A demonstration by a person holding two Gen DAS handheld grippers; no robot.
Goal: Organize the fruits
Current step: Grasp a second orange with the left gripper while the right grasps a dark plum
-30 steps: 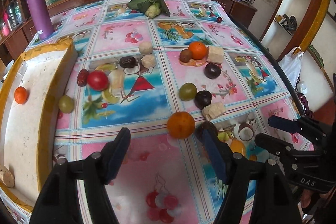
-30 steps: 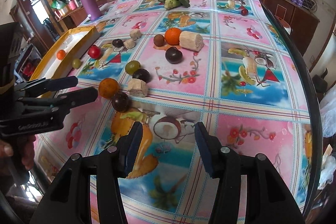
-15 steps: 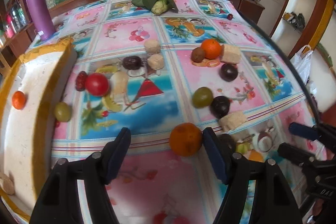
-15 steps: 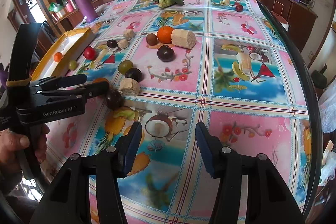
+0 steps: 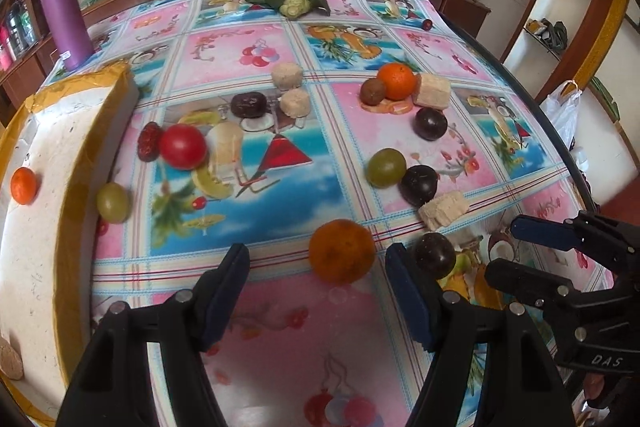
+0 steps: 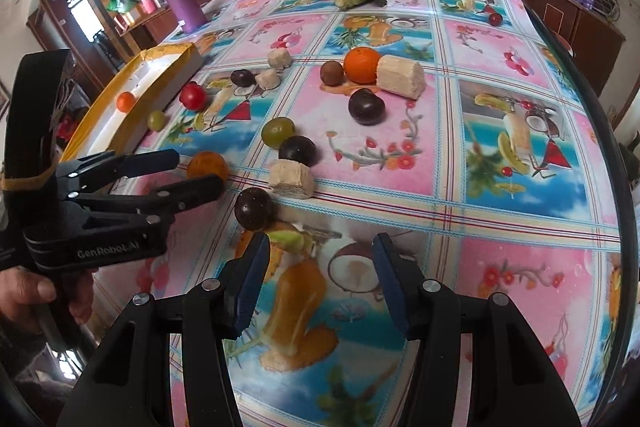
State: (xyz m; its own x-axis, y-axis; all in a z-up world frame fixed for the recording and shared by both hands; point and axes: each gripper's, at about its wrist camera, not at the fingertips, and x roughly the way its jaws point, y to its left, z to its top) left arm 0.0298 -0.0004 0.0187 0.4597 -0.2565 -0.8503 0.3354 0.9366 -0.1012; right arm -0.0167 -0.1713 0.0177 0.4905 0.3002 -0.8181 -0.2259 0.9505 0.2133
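Note:
An orange (image 5: 342,257) lies on the fruit-print tablecloth between the fingers of my left gripper (image 5: 317,253), nearer the right finger; the pads stand apart from it, so the gripper is open. The right wrist view shows the same orange (image 6: 208,165) flanked by the left gripper (image 6: 200,171). My right gripper (image 6: 320,243) is open over a printed coconut, holding nothing, with a dark plum (image 6: 255,209) just beyond its left finger. A white tray with yellow taped edges (image 5: 48,147) at the left holds a small orange (image 5: 23,185).
Scattered on the table are a red tomato (image 5: 183,146), green grapes (image 5: 386,167), dark plums (image 5: 419,185), a second orange (image 5: 397,81) and pale cut chunks (image 5: 443,209). A purple tumbler (image 5: 64,11) and a leafy fruit (image 5: 294,1) stand at the back. The table edge curves along the right.
My left gripper has moved forward so that the orange now sits between its fingers. The right gripper has shifted slightly closer to the dark plum.

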